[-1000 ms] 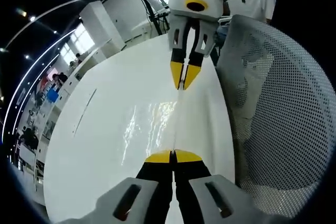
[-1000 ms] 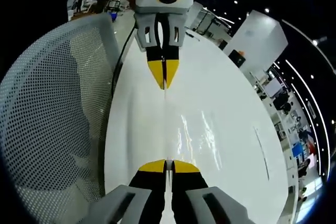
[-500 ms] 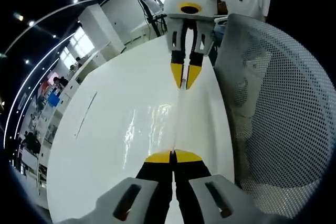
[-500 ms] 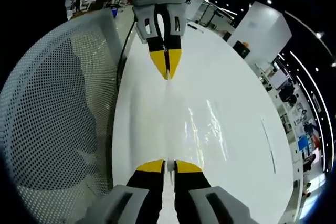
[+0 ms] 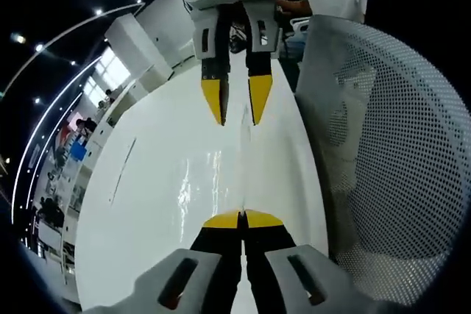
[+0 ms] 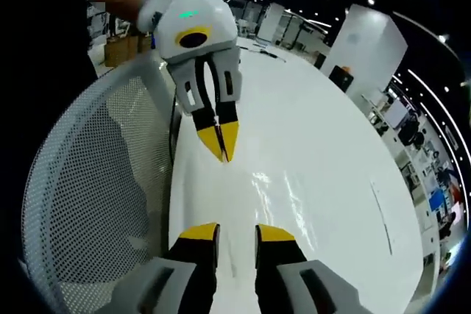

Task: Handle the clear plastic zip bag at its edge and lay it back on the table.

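In your left gripper view, the table [image 5: 169,204] runs up the middle with the mesh chair [image 5: 390,145] along its right side. Your left gripper [image 5: 243,220] sits at bottom centre, the right gripper [image 5: 237,112] opposite at top centre, the bag [image 5: 221,182] between them.

The left gripper [image 5: 242,220] has its yellow-tipped jaws pressed together on the near edge of the clear zip bag [image 5: 221,182] — the film stretches ahead over the white table [image 5: 140,204] toward the right gripper [image 5: 237,112], jaws parted, beyond it — a mesh chair [image 5: 390,152] alongside.
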`<act>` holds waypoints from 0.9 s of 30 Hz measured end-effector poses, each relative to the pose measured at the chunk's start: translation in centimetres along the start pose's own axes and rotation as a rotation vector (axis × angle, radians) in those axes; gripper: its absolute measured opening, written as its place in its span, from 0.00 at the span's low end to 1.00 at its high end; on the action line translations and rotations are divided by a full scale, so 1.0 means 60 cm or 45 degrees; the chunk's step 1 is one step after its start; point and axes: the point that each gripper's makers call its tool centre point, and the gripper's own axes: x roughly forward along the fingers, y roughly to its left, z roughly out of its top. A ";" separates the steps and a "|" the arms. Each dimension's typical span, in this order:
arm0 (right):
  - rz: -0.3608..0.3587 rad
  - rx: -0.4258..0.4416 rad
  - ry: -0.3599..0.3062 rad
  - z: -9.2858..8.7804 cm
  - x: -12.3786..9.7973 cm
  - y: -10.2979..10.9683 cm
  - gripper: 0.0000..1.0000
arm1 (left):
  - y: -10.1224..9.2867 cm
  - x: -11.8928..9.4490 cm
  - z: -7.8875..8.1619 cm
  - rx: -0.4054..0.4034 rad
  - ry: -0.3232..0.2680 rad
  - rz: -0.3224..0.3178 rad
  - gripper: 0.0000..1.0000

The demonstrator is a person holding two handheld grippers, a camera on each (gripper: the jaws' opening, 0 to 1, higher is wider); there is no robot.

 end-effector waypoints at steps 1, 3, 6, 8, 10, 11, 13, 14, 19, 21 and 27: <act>-0.001 -0.002 -0.002 0.001 0.001 -0.001 0.14 | 0.000 0.000 0.001 0.002 0.000 0.000 0.00; -0.005 -0.008 0.002 0.002 0.006 -0.003 0.13 | 0.000 -0.001 0.002 0.005 -0.001 0.004 0.00; 0.004 -0.016 0.013 -0.004 0.019 -0.003 0.12 | -0.001 -0.001 0.004 0.010 -0.002 0.006 0.00; 0.011 -0.010 0.020 -0.008 0.026 -0.002 0.12 | -0.001 -0.001 0.006 0.013 -0.004 0.005 0.00; 0.014 -0.004 0.022 -0.006 0.025 0.001 0.10 | -0.001 -0.002 0.008 0.016 -0.007 0.009 0.00; 0.018 0.001 0.022 -0.006 0.025 0.003 0.10 | 0.000 -0.002 0.008 0.015 -0.009 0.011 0.00; 0.030 0.010 0.016 -0.011 0.033 0.003 0.08 | 0.001 -0.002 0.009 0.013 -0.015 0.013 0.00; 0.032 0.009 0.016 -0.006 0.029 0.005 0.06 | 0.001 -0.002 0.010 0.014 -0.019 0.012 0.00; 0.053 0.032 0.009 -0.009 0.039 0.005 0.00 | 0.009 -0.001 0.010 0.029 -0.019 0.029 0.00; 0.072 0.069 0.004 -0.008 0.040 0.006 0.00 | 0.018 -0.001 0.009 0.026 -0.012 0.052 0.00; 0.136 0.282 -0.012 -0.006 0.039 -0.010 0.00 | 0.042 -0.014 0.027 0.045 -0.051 0.097 0.04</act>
